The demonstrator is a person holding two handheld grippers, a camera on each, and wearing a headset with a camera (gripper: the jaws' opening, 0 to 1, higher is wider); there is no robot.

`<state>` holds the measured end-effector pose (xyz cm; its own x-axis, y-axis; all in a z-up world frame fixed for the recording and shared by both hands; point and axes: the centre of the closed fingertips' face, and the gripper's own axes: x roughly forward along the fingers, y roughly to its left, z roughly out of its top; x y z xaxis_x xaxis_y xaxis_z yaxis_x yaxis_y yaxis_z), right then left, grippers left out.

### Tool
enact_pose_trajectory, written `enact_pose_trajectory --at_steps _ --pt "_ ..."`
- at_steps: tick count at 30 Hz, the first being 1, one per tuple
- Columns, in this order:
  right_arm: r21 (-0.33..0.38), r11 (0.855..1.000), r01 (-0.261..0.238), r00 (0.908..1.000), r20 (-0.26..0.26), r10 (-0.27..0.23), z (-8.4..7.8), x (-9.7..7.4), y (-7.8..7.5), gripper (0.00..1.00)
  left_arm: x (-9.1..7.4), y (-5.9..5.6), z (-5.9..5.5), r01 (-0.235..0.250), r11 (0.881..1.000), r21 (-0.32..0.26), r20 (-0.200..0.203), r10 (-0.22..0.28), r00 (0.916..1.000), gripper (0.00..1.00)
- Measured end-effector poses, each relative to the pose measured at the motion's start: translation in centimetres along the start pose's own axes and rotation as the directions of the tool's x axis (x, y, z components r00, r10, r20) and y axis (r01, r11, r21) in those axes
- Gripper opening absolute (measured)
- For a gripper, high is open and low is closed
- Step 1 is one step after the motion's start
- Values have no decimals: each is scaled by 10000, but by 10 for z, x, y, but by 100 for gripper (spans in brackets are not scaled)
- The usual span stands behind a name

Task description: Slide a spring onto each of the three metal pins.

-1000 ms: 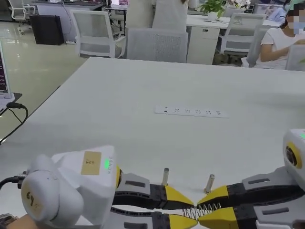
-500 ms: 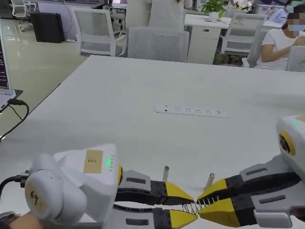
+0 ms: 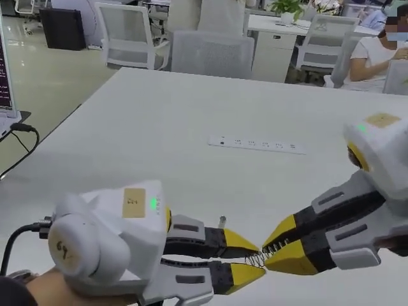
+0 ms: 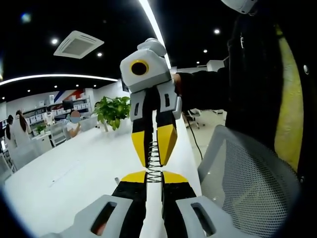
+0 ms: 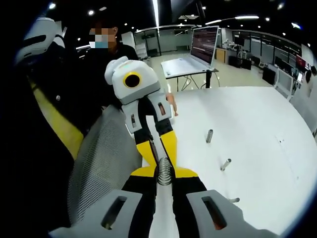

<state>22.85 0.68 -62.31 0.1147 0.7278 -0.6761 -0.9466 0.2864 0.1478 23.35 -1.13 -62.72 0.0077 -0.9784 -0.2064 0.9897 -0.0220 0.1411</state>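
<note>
Our left tool (image 3: 257,258) is pinched nearly closed on one end of the spring (image 3: 266,250). Our right tool (image 3: 270,253) meets it tip to tip and clamps the other end, the coils showing between its jaws. The spring hangs above the white bench (image 3: 191,121). Three pins (image 5: 226,164) sit on the bench, bare, just beyond the tools.

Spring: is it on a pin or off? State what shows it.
Off. Left gripper and right gripper each clamp an end of the spring in the air; the pins are bare.
</note>
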Motion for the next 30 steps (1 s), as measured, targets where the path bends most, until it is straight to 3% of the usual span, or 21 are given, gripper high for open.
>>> enact_pose_trajectory --at_steps 6,13,17,24,30 --pt "-492 9987 146 9953 -949 -193 1 0 -5 8 2 6 0 -131 9999 -78 50 132 9999 3" --pt "-927 9956 107 9800 -1970 -289 1 3 -11 8 3 12 -3 -283 9995 -161 124 285 9995 3" --pt "-1080 9941 98 9727 -2293 -345 3 2 -14 8 3 15 -2 -354 9993 -127 173 357 9992 3" --pt "-1337 9910 78 9502 -3077 -490 1 2 -23 8 6 19 -4 -497 9987 -87 88 498 9987 4" --pt "-1400 9901 63 9443 -3251 -520 2 2 -24 8 3 21 -2 -618 9977 -267 161 622 9979 11"
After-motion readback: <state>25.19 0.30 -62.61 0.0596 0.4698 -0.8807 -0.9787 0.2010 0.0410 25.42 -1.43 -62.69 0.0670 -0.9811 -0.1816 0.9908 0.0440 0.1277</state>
